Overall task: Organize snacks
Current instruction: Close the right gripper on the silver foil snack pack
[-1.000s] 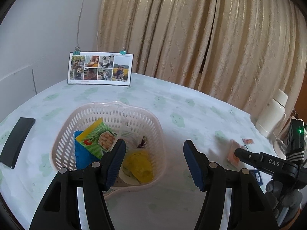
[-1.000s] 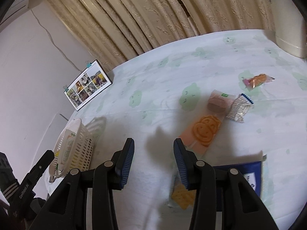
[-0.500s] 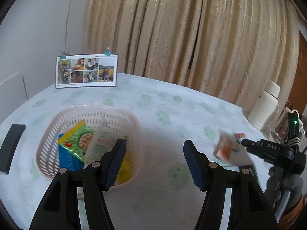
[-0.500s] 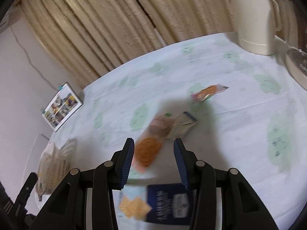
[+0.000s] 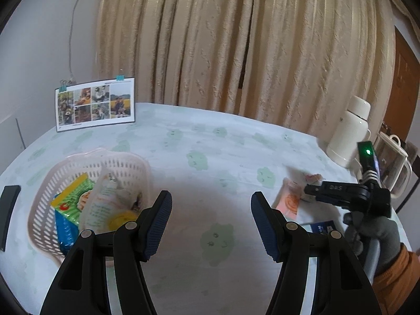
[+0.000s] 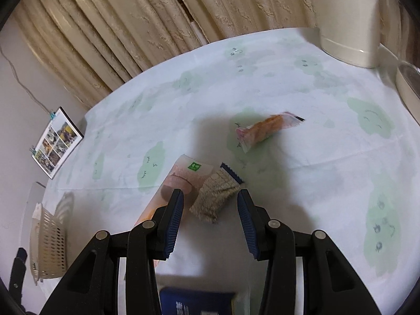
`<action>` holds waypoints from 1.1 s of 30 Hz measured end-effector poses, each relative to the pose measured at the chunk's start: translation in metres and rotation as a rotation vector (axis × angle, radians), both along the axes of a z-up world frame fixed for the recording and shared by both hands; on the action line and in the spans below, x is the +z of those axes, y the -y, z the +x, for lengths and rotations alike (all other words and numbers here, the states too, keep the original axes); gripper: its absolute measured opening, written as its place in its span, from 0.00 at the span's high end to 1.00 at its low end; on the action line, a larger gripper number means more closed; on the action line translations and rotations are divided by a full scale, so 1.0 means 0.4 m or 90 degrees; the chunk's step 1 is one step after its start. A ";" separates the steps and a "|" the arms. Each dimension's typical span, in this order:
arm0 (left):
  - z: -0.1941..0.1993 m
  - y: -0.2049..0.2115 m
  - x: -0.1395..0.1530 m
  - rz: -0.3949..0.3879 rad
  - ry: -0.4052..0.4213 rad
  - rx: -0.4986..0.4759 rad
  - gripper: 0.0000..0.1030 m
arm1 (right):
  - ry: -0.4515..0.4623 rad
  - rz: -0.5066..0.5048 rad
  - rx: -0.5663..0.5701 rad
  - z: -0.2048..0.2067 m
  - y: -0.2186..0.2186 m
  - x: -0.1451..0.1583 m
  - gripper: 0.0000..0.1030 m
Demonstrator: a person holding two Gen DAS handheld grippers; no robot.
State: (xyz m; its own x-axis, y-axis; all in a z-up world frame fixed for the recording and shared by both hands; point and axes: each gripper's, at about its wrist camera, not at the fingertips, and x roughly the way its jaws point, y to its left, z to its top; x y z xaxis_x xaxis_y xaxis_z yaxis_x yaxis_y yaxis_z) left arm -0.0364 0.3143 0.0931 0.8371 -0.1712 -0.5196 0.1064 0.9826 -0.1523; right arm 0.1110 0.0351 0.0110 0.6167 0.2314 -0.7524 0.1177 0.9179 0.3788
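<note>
Both tongs gape released: the right tongs [image 6: 210, 215] frame a patterned snack packet [image 6: 215, 199] on the tabletop [image 6: 288, 78], while the left tongs [image 5: 211, 223] hover empty, the snack-filled basket [image 5: 42, 210] at nine o'clock.

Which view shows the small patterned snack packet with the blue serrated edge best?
The right wrist view: the patterned packet lies sharp and whole just ahead of the open right tongs. In the left wrist view I cannot make it out.

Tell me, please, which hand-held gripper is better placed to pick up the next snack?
Right: the right hand-held gripper is open right over the small patterned packet, while the left hand-held gripper hangs over bare tablecloth beside the basket.
</note>
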 end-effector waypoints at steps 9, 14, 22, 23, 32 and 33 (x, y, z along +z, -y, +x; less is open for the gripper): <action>0.041 0.046 -0.015 0.009 -0.019 -0.026 0.38 | 0.005 -0.114 0.017 0.013 -0.045 0.000 0.74; 0.069 0.083 -0.028 0.014 -0.036 -0.052 0.38 | 0.007 -0.095 0.014 0.004 -0.019 0.000 0.78; 0.137 0.164 -0.057 0.021 -0.074 -0.103 0.38 | 0.023 -0.051 -0.004 -0.027 0.027 0.020 0.78; 0.151 0.178 -0.063 0.020 -0.083 -0.113 0.38 | 0.028 -0.045 -0.004 -0.033 0.032 0.025 0.78; 0.250 0.278 -0.107 0.037 -0.142 -0.175 0.38 | 0.059 -0.013 0.003 -0.055 0.040 0.063 0.78; 0.260 0.291 -0.112 0.041 -0.149 -0.181 0.39 | 0.062 -0.010 0.005 -0.058 0.041 0.066 0.78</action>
